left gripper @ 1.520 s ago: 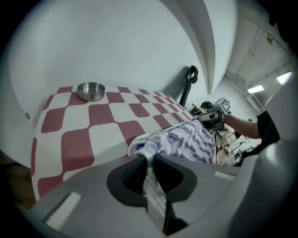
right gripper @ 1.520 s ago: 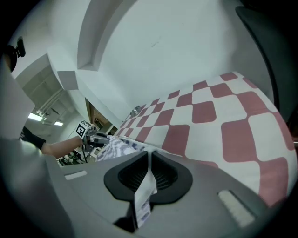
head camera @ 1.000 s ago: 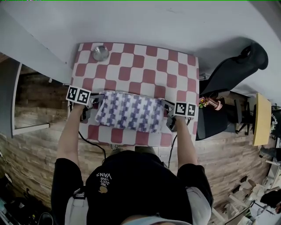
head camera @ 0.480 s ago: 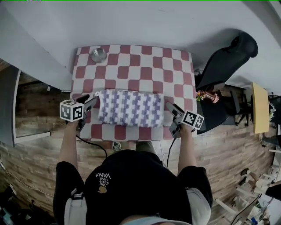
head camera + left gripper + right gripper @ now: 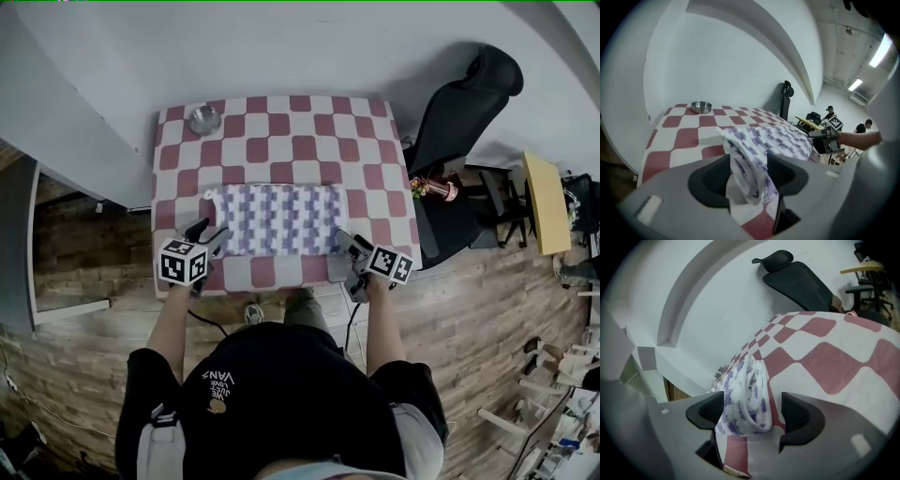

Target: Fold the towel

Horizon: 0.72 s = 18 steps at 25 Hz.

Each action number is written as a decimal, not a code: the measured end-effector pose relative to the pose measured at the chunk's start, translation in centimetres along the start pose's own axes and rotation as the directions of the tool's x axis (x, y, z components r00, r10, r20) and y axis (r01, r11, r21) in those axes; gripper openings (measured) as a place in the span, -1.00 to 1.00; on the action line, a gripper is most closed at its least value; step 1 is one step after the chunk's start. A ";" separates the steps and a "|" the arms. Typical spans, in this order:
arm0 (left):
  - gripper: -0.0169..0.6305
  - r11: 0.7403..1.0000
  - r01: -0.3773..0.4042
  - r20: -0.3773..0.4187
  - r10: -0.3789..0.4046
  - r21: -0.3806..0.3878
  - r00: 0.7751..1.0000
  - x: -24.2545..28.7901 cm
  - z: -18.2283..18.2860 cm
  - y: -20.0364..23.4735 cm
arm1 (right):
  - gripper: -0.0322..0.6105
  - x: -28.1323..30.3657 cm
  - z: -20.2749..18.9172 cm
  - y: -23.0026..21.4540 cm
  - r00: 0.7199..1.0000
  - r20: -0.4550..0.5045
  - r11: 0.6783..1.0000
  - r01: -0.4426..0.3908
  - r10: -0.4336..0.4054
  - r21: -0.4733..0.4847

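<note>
Head view — the folded towel (image 5: pixel 277 218) is seen ungripped, left gripper (image 5: pixel 217 238) and right gripper (image 5: pixel 339 244) just opened wide around its near corners; snagged cloth could be dragged undone.

L gripper (image 5: pixel 216 238): jaws wide apart, just been opening. Towel (image 5: pixel 277 217) edge hangs between them, pads not pinching it. R gripper (image 5: pixel 343 246): same, jaws spread, just been opening, towel end loose in the gap. Your L arm (image 5: pixel 173 323) and R arm (image 5: pixel 380 323) both reach fwd, grippers angled down.
</note>
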<state>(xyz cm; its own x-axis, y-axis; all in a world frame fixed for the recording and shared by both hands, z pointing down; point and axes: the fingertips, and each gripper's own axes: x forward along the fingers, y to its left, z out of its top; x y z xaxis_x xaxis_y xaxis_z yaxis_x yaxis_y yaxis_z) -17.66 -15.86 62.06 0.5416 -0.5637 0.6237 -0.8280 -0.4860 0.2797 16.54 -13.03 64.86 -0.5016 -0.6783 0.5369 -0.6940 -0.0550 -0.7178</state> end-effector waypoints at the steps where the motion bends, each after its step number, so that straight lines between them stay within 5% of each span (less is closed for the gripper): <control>1: -0.26 1.000 -0.006 -0.005 0.006 -0.011 1.000 0.1 -0.5 0.2 | 0.27 0.2 -0.1 -0.1 1.000 0.001 1.000 0.006 -0.006 0.006; 9: -0.26 0.995 0.001 -0.058 -0.006 -0.096 0.998 0.7 -2.7 0.8 | 0.22 1.7 -0.4 0.5 0.998 -0.061 1.000 0.000 0.001 0.024; 18: -0.27 0.981 -0.006 -0.115 -0.017 -0.195 0.993 1.8 -4.7 1.0 | -0.53 3.0 -1.9 1.8 0.981 -0.142 0.986 -0.114 0.131 0.122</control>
<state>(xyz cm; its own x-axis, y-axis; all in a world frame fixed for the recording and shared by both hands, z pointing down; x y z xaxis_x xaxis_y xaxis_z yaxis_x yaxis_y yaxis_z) -18.24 -14.27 66.86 0.5351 -0.4751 0.6985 -0.8436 -0.3432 0.4129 12.80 -13.79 65.97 -0.6564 -0.5690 0.4953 -0.5639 -0.0661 -0.8232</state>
